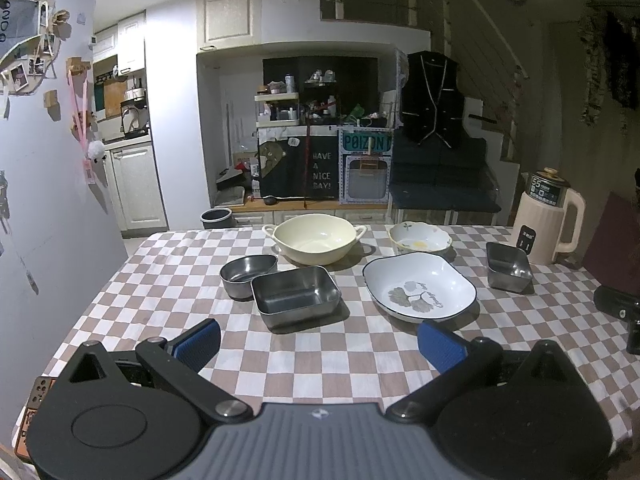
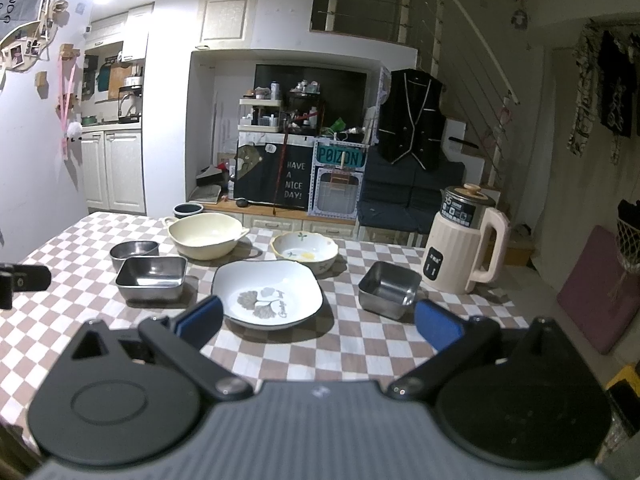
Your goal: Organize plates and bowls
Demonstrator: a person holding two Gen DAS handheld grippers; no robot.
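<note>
Both grippers hang over the near edge of the brown-and-white checked tablecloth (image 1: pixel 320 360), each spread wide and holding nothing: left gripper (image 1: pixel 319 343), right gripper (image 2: pixel 319 320). On the cloth, far centre, sits a cream two-handled ceramic bowl (image 1: pixel 314 238); just near-left of it a rounded stainless steel bowl (image 1: pixel 245 274) touches a rectangular stainless steel tray (image 1: pixel 296 295). Right of these lies a white squarish plate with a dark rim and grey leaf print (image 1: pixel 420 286), and beyond it a small scalloped white bowl with green sprigs and a yellow smear inside (image 1: pixel 420 237). Far right stands a small square stainless steel container (image 1: pixel 508 266), near a cream electric kettle with a dark lid (image 1: pixel 548 220). The right wrist view sets the leaf plate between its blue pads (image 2: pixel 200 318), with the left tool showing as a black block at its left edge. The left wrist view catches the right tool at its right edge. Only the right view shows a mauve cushion (image 2: pixel 600 292) on the floor to the right.
</note>
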